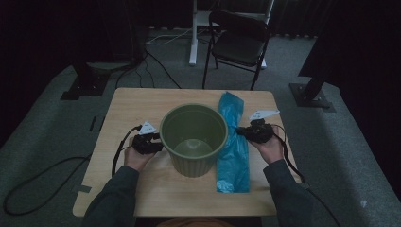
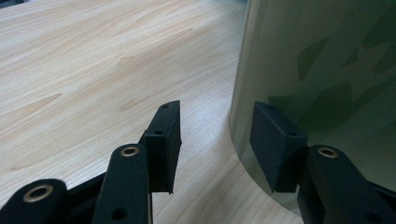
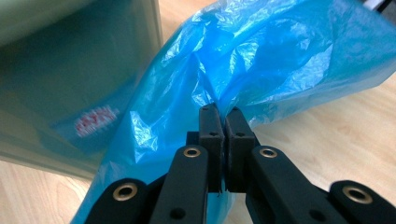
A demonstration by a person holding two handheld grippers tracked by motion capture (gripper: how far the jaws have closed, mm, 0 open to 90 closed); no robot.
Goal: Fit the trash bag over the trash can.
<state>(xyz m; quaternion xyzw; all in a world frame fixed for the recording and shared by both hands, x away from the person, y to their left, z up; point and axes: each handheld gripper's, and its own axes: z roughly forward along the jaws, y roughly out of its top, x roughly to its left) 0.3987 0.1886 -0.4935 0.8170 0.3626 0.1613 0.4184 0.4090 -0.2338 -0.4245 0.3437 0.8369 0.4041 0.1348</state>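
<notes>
A green plastic bin (image 1: 194, 139) stands upright in the middle of the wooden table (image 1: 127, 101). Right of it lies a long blue plastic bag (image 1: 232, 142). My right gripper (image 1: 241, 131) is shut on a fold of that blue bag (image 3: 243, 70), the film bunched and lifted between the pads beside the bin's wall (image 3: 70, 79). My left gripper (image 1: 158, 141) hovers at the bin's left side with its jaws open. In the left gripper view the bin's wall (image 2: 327, 70) stands just behind the right fingertip (image 2: 275, 144), and the left gripper (image 2: 215, 140) holds nothing.
A black folding chair (image 1: 239, 42) and a white table leg (image 1: 193, 33) stand beyond the far edge. Dark stand bases (image 1: 309, 94) sit on the carpet at both sides. Cables trail from both grippers over the table's edges.
</notes>
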